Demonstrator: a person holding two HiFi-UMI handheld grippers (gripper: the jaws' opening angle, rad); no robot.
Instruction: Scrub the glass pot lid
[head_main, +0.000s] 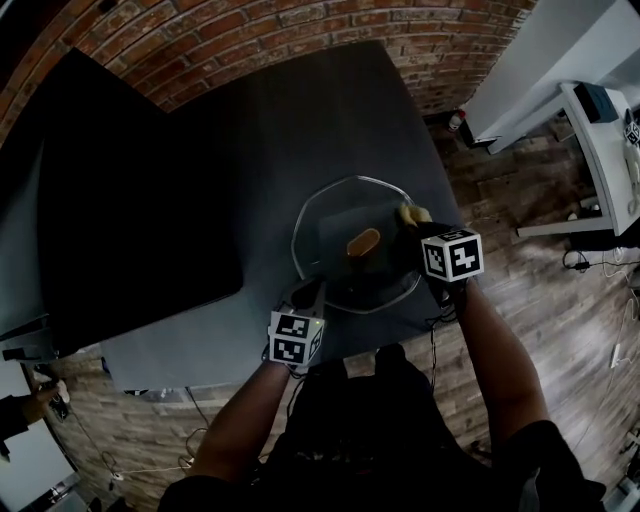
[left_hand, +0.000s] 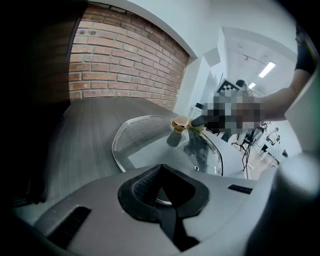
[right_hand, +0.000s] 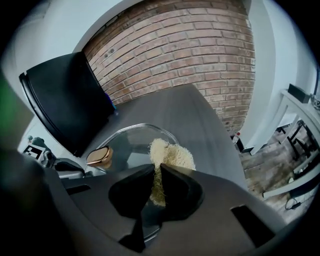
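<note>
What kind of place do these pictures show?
Probably an office or workshop, not a kitchen: a brick wall, a dark table bearing the glass pot lid, and a white desk with cables on a wooden floor.

The glass lid's (left_hand: 150, 140) near rim (a short stretch) hides behind the left gripper's (left_hand: 160, 172) jaws.

Left gripper (left_hand: 162, 192) clamps lid rim (left_hand: 116, 150); right gripper (right_hand: 157, 170) clamps scrubber (right_hand: 173, 155).

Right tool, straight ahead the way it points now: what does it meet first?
Likely the glass lid: the scrubber clamped in the right tool sticks out over the glass, right of the knob. Contact unclear.
</note>
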